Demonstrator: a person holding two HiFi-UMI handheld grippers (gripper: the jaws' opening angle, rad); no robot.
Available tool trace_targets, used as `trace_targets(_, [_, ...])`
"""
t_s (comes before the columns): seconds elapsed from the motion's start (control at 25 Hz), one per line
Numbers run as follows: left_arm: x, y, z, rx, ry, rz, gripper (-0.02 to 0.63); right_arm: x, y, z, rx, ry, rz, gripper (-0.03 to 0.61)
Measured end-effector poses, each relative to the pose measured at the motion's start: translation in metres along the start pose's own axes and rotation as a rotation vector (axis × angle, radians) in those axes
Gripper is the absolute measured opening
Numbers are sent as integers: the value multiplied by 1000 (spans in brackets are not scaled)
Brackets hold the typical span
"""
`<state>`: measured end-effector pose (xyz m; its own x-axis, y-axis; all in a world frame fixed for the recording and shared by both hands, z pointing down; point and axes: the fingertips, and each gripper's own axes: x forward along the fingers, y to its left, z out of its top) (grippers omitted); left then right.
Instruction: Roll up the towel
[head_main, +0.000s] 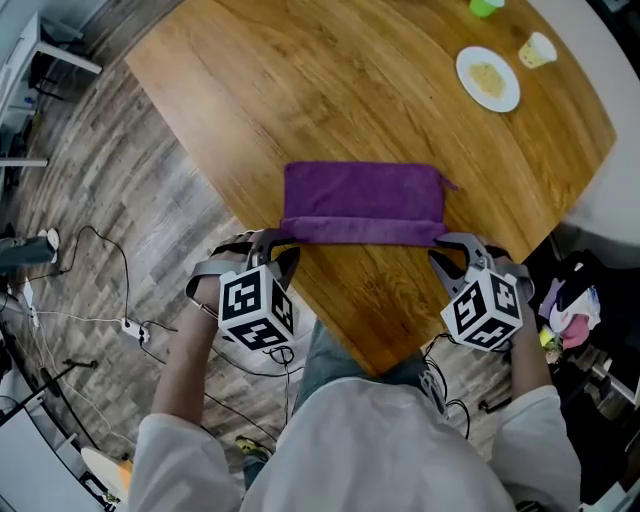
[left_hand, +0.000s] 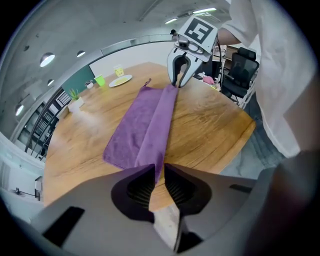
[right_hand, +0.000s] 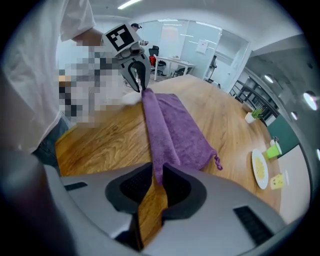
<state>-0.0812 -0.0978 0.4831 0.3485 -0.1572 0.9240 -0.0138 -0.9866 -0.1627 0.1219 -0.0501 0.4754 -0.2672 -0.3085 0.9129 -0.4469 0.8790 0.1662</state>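
Note:
A purple towel lies flat on the wooden table, with its near edge turned over into a narrow fold. My left gripper is shut on the fold's left end and my right gripper on its right end. In the left gripper view the towel runs as a straight ridge from my left gripper to the right gripper at its far end. The right gripper view mirrors this: the towel narrows into my right gripper, with the left gripper opposite.
A white plate with yellow food, a pale yellow cup and a green cup stand at the table's far right. The table's near edge lies just below the grippers. Cables trail on the floor to the left.

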Motion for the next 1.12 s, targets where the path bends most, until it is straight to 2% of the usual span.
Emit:
trace_targets(0.28, [11, 3, -2, 32, 18, -11, 66, 15, 1, -3, -30, 22, 28, 69])
trace_targets(0.48, [17, 4, -3, 43, 20, -4, 69, 18, -2, 0, -44, 22, 8, 44])
trace_targets(0.92, [16, 1, -3, 19, 28, 20, 28, 16, 5, -4, -27, 8, 15, 23])
trace_targets(1.12, [7, -27, -9, -31, 33, -34, 26, 6, 31, -6, 5, 3, 76, 23])
